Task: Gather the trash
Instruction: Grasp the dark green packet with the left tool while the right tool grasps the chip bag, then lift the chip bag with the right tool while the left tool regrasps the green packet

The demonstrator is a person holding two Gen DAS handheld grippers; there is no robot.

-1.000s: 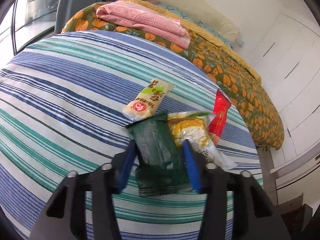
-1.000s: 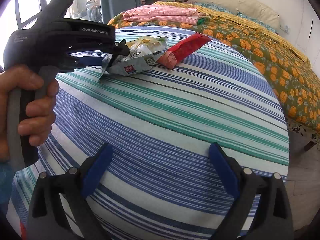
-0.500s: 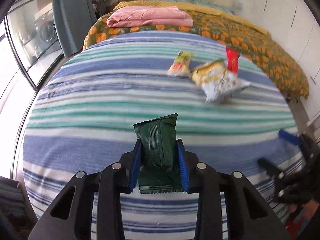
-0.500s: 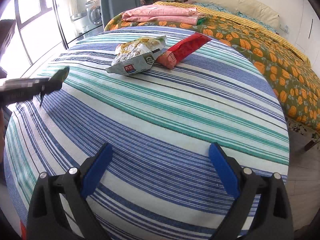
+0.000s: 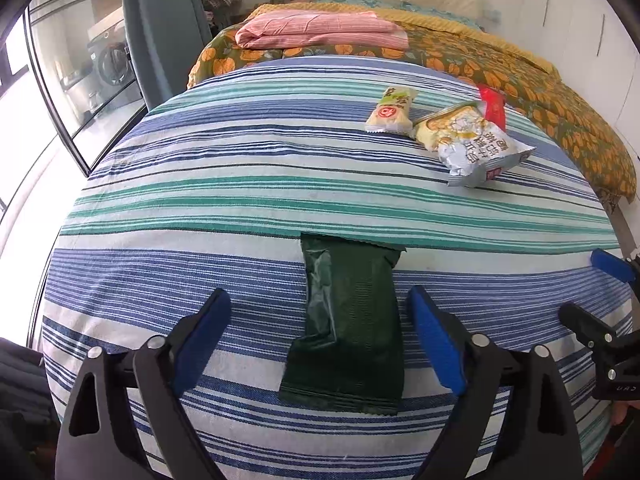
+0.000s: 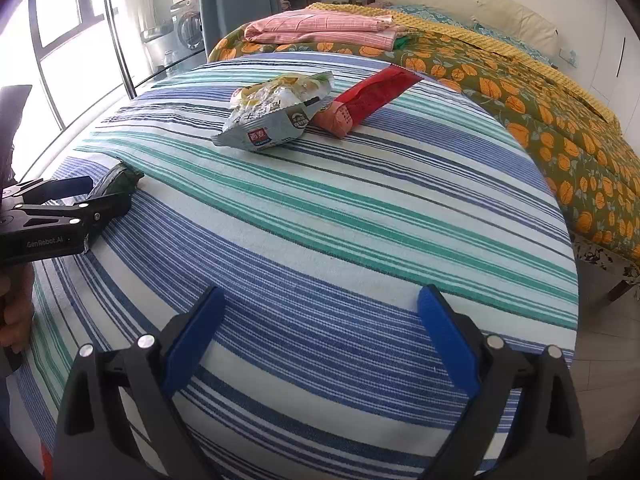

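Although the dark green wrapper lies between the blue pads of the left gripper, the jaws stand spread wide and touch it on neither side, so it rests free on the striped bedspread near the front edge. My reading is that this piece has been set down at a gathering spot, and that the step in hand is the handover between one piece of trash and the next.

Three pieces lie together well apart from it, toward the far right of the striped cloth: a cream snack packet, a silver and yellow chip bag just beside it, and a red wrapper whose near end touches the chip bag (in the left view it is mostly hidden behind the bag). The next move probably calls for one gripper to reach across to that cluster and close on a single piece, likely the cream packet, since it sits at the cluster's left edge.

The right gripper is also spread open and holds nothing; only bare cloth lies between its pads. Nothing stands between either gripper and the cluster. Further back are an orange-flowered quilt and folded pink cloth, neither in the way. No bin shows in either view.
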